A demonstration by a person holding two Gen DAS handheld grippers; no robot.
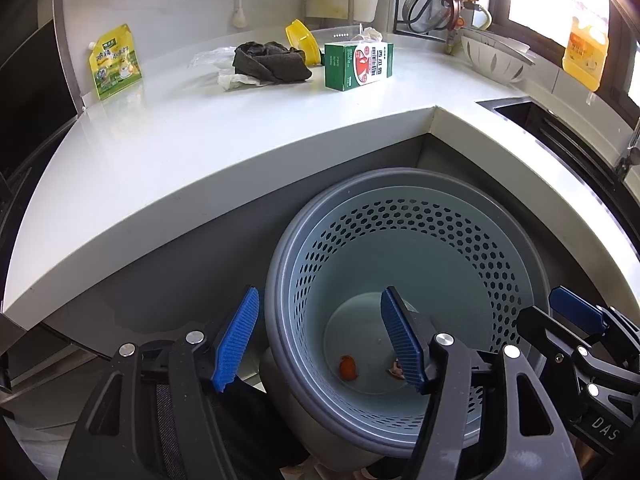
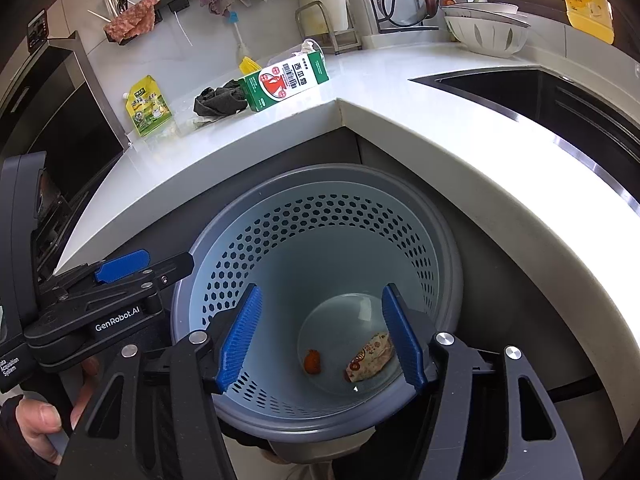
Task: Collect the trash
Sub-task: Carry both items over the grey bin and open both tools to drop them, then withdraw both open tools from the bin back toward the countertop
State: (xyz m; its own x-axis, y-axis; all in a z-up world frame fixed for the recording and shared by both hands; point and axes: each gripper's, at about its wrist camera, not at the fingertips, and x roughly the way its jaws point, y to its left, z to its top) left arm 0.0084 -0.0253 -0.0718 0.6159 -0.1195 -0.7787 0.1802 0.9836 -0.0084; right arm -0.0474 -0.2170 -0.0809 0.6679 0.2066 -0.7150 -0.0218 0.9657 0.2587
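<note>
A grey perforated trash bin (image 1: 400,178) (image 2: 320,172) stands on the floor under the corner of the white counter (image 1: 200,152). At its bottom lie an orange scrap (image 1: 348,368) (image 2: 313,362) and a printed wrapper (image 2: 370,356). My left gripper (image 1: 320,300) hangs open over the bin's left rim with nothing between its blue pads. My right gripper (image 2: 323,292) hangs open over the bin's mouth, also with nothing in it. On the counter lie a green and white carton (image 1: 358,65) (image 2: 286,82), a dark cloth (image 1: 272,62), crumpled tissue (image 1: 236,79) and a yellow pouch (image 1: 115,62).
A yellow lid (image 1: 302,42) lies behind the cloth. A dark sink (image 2: 540,92) is set into the counter's right arm, with white bowls (image 2: 486,30) and a yellow oil bottle (image 2: 588,0) behind it. A dish rack stands at the back wall. A hand (image 2: 36,424) holds the left gripper.
</note>
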